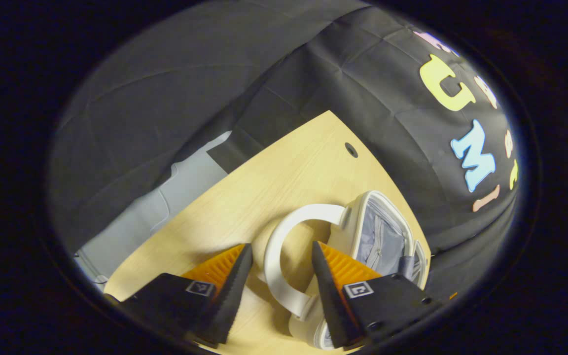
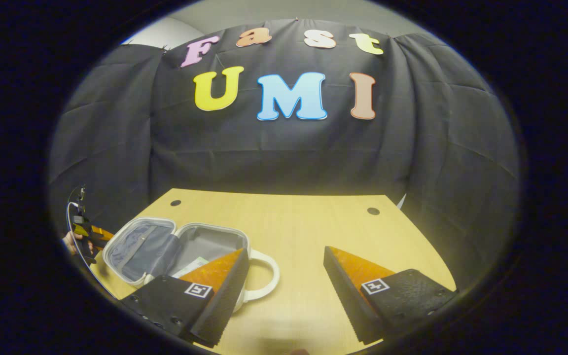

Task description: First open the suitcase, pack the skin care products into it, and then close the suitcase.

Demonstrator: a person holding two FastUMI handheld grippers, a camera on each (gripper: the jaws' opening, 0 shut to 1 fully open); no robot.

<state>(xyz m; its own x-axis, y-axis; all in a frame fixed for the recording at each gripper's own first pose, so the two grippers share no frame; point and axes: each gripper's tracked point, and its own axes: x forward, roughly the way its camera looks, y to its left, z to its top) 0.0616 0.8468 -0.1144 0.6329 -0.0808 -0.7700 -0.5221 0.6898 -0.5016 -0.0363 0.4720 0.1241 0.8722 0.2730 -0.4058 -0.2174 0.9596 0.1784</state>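
since the suitcase already lies open on the table with something pale inside, i judge opening done and closing still ahead, my left gripper spread wide around its handle and my right gripper wide and empty beside it.

I note a light wooden table with 2 dark round holes; black cloth wall hangs behind it.
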